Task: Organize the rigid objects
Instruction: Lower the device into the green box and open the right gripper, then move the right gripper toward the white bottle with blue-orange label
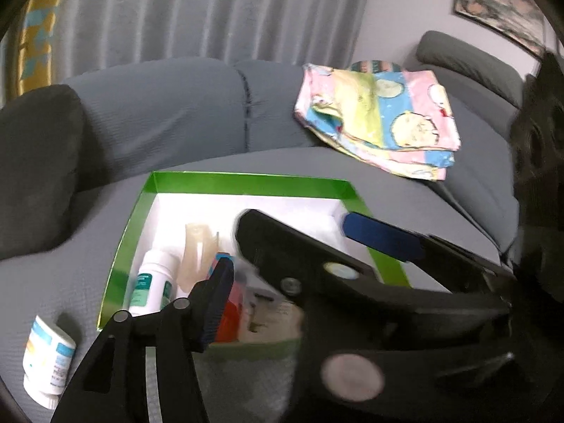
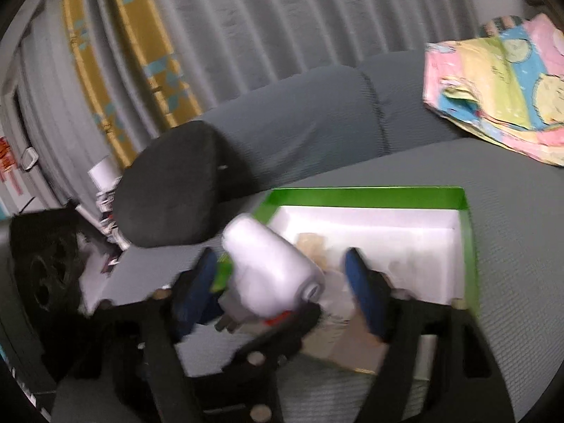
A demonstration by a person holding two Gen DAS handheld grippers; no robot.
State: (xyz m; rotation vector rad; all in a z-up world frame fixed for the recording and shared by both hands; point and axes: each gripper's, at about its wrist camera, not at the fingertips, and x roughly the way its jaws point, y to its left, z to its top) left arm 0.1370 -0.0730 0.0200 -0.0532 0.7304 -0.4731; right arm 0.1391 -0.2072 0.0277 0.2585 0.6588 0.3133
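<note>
Green-walled, white-floored cardboard box (image 1: 246, 180) resting on the grey ribbed sofa seat (image 1: 63, 268). Left tongs (image 1: 299, 246) stand wide apart above the box, with a black clamp-like tool (image 1: 317, 257) lying between their blue pads; whether the pads touch it cannot be told. Inside the box: a white bottle with a teal label (image 1: 155, 282), a translucent beige piece (image 1: 197, 250) and a red item (image 1: 231, 317). A second white labelled bottle (image 1: 47, 359) lies on the seat just left of the box. Right tongs (image 2: 282, 282) are spread wide over the box's near-left corner; a white plastic bottle (image 2: 268, 268) sits tilted between them, apparently touching neither pad. A pastel patterned folded cloth (image 1: 380, 116) lies farther back.
</note>
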